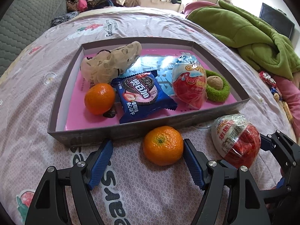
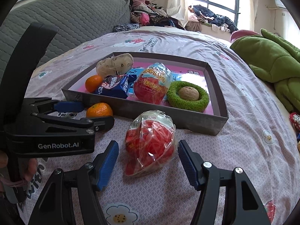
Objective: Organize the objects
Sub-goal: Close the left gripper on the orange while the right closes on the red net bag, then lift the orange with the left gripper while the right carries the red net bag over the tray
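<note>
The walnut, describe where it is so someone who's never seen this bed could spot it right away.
On the bed lies a shallow grey box with a pink floor. In its near right corner, as the right wrist view shows it, lies a fuzzy green ring, and the walnut sits in the ring's hole. It is the only brown, wrinkled, unwrapped thing there, beside a plastic-wrapped red egg.

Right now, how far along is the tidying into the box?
Done: the box already holds a mandarin, cookie pack, wrapped egg toy, plush and a walnut in a green ring. In hand: nothing gripped yet; the left tongs stand open around the loose mandarin, the right tongs open around the second egg toy. Left: grasp both and put them in.
</note>
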`<state>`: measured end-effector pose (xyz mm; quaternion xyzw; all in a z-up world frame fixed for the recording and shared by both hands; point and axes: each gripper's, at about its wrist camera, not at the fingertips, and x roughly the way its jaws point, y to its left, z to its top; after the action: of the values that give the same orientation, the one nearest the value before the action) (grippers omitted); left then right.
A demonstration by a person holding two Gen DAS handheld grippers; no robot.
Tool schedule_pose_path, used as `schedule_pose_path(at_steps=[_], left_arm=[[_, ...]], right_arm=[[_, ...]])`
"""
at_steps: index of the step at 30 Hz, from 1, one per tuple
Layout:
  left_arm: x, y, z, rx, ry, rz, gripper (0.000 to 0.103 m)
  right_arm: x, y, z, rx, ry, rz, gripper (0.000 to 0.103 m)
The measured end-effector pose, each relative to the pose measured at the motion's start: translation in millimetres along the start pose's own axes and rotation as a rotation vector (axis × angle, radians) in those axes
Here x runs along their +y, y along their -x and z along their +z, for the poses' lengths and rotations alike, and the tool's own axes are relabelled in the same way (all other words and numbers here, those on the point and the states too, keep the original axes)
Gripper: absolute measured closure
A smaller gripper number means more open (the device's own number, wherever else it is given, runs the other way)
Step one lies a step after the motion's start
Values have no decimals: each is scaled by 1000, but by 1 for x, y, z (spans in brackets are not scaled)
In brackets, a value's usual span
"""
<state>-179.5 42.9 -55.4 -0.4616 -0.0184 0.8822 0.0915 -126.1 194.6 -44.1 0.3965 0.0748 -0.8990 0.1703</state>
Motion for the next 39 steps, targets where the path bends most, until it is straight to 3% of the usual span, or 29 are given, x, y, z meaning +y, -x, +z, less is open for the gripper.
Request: schedule_pose_path(at_steps=[4,7,9,11,13,23,39], left_arm=[[1,0,0,-5,8,-6,26],[1,1,0,-10,6,-12,30],[0,3,0,-15,6,-35,38],[-3,4,0,-15,-2,-64,55],[-8,6,0,-18,-19,-67,61],[-10,12,3,-35,-30,-49,61],[-11,62,11,-151,-54,-13,61]], right_arm=[[-1,0,1,-9,-2,-6,39],[-2,1,3,-18,-6,-23,50],[-4,0,3,-17,-12,-13,50],[-6,0,3,-13,-21,-3,50],[-7,0,4,-14,-23,-1,50],[-6,7,5,-29,-15,1,50],[-17,41,19,-121,-36,-16,50]])
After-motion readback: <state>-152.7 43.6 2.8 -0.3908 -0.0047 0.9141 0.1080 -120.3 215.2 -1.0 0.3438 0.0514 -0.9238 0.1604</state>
